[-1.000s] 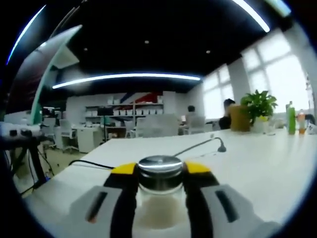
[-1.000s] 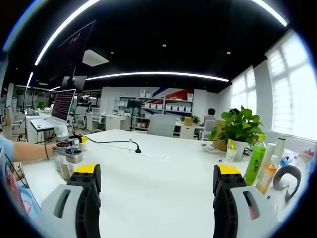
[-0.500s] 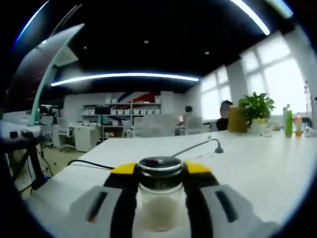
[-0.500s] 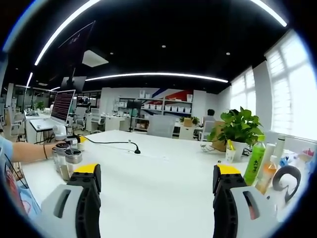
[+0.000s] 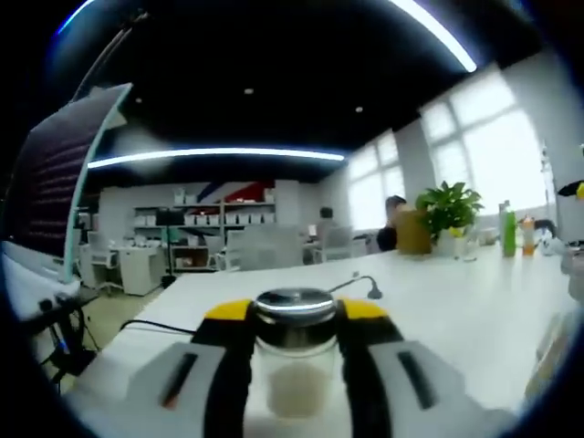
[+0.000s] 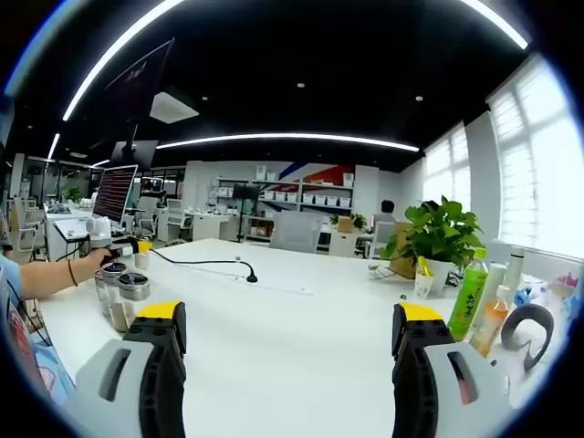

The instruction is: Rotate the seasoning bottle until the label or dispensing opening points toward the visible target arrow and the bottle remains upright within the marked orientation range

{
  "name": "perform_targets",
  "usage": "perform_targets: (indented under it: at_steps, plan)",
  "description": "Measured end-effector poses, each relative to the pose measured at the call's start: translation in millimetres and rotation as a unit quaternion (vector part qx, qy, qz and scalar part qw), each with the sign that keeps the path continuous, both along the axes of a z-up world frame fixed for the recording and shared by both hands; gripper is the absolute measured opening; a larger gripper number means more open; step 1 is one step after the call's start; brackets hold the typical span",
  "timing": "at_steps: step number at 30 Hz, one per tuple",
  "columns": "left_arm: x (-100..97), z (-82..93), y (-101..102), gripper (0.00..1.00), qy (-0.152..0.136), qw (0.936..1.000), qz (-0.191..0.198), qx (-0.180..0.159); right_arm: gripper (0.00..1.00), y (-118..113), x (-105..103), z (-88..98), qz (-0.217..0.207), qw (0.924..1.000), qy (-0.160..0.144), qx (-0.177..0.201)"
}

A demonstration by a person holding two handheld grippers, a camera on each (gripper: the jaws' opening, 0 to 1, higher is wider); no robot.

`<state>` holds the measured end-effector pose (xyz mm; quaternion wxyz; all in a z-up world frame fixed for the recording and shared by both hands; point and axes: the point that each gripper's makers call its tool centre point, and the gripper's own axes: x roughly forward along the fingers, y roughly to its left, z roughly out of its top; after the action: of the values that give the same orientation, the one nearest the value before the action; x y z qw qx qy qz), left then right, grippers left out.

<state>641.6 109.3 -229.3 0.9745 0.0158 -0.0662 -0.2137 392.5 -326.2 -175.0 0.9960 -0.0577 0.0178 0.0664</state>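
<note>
Where the white surface (image 6: 301, 338) runs back toward shelving along the far wall of an open office, a black cable (image 6: 205, 263) crosses it, and a potted plant (image 6: 440, 239) and a green drink bottle (image 6: 470, 294) stand by the right edge under tall windows. Long ceiling light strips curve over a dark ceiling. A laptop (image 6: 114, 196) stands on a raised stand near the left edge.

A person's forearm (image 6: 50, 278) reaches along the left edge in the right gripper view, toward a cluster of jars there. The right hand-held gripper (image 6: 287, 342) is held level above bare surface, jaws wide apart with nothing between them.

In the left gripper view, the left hand-held gripper (image 5: 294, 319) points across the surface, its yellow-tipped jaws closed against both sides of the seasoning bottle (image 5: 294, 351). This clear glass jar with a metal lid stands upright between the jaws, pale contents visible low inside. Label or opening cannot be made out.
</note>
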Motion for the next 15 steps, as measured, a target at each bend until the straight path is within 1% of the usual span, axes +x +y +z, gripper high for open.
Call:
perform_targets:
  at_steps: [3, 4, 6, 7, 10, 13, 15]
  plan:
    - [-11.0, 12.7, -0.7, 0.37, -0.005, 0.9997, -0.024, -0.01, 0.97, 0.8, -0.1, -0.1, 0.001, 1.0, 0.0, 0.0]
    - [-13.5, 18.2, 1.8, 0.37, -0.007, 0.9994, -0.027, -0.021, 0.97, 0.4, -0.1, -0.1, 0.001, 1.0, 0.0, 0.0]
    - [-18.1, 24.0, 4.0, 0.37, -0.006, 0.9991, -0.034, -0.025, 0.97, -0.5, 0.2, -0.1, -0.001, 1.0, 0.001, 0.001]
    - [-17.0, 26.5, 6.9, 0.37, -0.003, 0.999, -0.036, -0.027, 0.97, -0.6, 0.2, -0.1, -0.001, 1.0, 0.001, 0.001]
    - [-21.3, 29.7, 12.9, 0.37, 0.009, 0.9987, -0.038, -0.033, 0.97, 0.3, 0.3, -0.1, 0.001, 1.0, 0.002, 0.001]
    - [-26.1, 30.9, 19.3, 0.37, 0.018, 0.9987, -0.038, -0.029, 0.97, 1.1, -0.5, 0.1, 0.002, 1.0, 0.002, 0.0]
    - [-32.6, 32.3, 21.9, 0.37, 0.015, 0.9988, -0.04, -0.025, 0.97, 0.9, -0.9, 0.8, 0.001, 1.0, 0.001, 0.0]
